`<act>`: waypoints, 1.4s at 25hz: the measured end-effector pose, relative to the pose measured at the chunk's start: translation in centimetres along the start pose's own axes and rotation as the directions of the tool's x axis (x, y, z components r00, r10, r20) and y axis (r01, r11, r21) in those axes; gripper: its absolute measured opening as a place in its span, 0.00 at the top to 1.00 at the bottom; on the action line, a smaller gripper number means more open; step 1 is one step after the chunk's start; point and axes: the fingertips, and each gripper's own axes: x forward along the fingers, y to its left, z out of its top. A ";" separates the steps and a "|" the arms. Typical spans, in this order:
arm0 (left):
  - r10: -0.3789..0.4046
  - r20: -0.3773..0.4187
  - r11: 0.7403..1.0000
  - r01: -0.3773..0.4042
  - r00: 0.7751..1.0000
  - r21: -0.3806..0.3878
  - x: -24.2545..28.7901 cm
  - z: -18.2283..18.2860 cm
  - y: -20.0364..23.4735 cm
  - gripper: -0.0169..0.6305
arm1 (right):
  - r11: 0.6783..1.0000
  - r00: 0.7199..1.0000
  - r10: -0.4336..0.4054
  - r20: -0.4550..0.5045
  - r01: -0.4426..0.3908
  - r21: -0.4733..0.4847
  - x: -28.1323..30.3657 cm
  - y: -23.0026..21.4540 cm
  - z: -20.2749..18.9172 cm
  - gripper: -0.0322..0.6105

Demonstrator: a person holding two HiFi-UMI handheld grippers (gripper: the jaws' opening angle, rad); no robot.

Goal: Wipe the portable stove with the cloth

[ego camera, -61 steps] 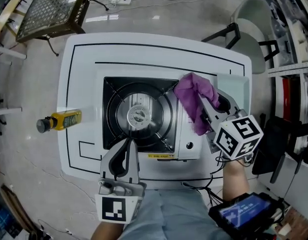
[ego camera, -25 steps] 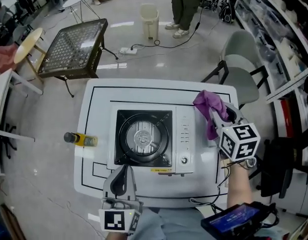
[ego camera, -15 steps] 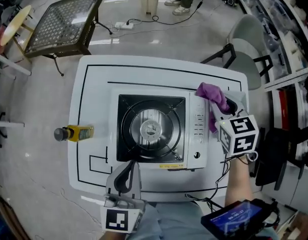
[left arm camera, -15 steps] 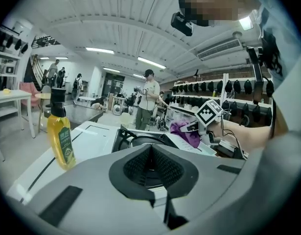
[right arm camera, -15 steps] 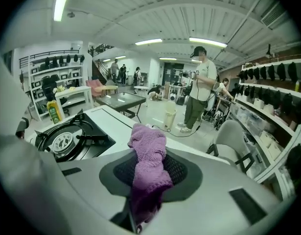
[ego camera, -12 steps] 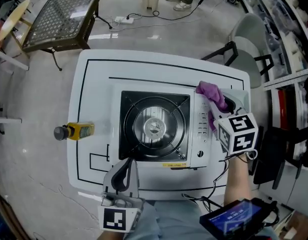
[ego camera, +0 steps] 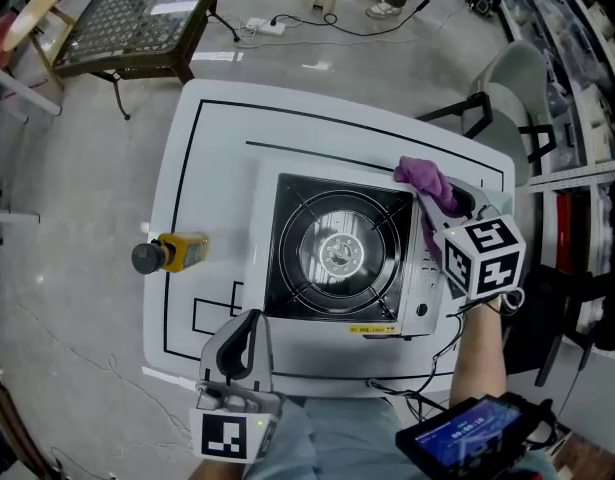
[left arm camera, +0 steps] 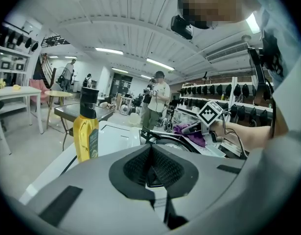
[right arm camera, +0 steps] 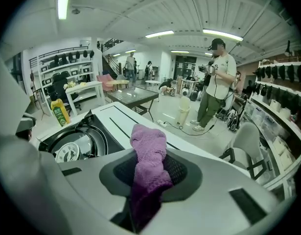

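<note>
One portable stove (ego camera: 337, 253) sits mid-frame in the head view on the white table (ego camera: 217, 158), its single round burner facing up. One purple cloth (ego camera: 425, 180) is at the stove's upper right corner, pinched between the jaws of the right gripper (ego camera: 434, 203). The left gripper (ego camera: 247, 320), lower left of centre, has its jaws together on nothing. One yellow bottle (ego camera: 172, 253) stands near the table's left edge. One chair (ego camera: 522, 83) is upper right, and one mesh-topped table (ego camera: 137, 13) is upper left.
</note>
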 end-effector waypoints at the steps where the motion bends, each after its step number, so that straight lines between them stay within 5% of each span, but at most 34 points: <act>1: 0.004 0.002 1.000 -0.004 1.000 -0.003 -0.1 0.0 0.4 0.95 | 1.000 1.000 0.000 -0.004 0.000 -0.007 0.3 0.3 0.2 0.77; 18: 0.069 -0.012 0.996 -0.069 0.998 -0.057 -0.9 -0.3 5.0 0.95 | 0.971 0.971 0.180 -0.155 -0.200 -0.131 3.0 4.5 2.6 0.77; 35: 0.125 0.009 0.989 -0.124 0.992 -0.078 -2.6 -0.3 9.7 0.95 | 0.946 0.956 0.262 -0.132 -0.281 -0.159 5.7 11.1 5.9 0.77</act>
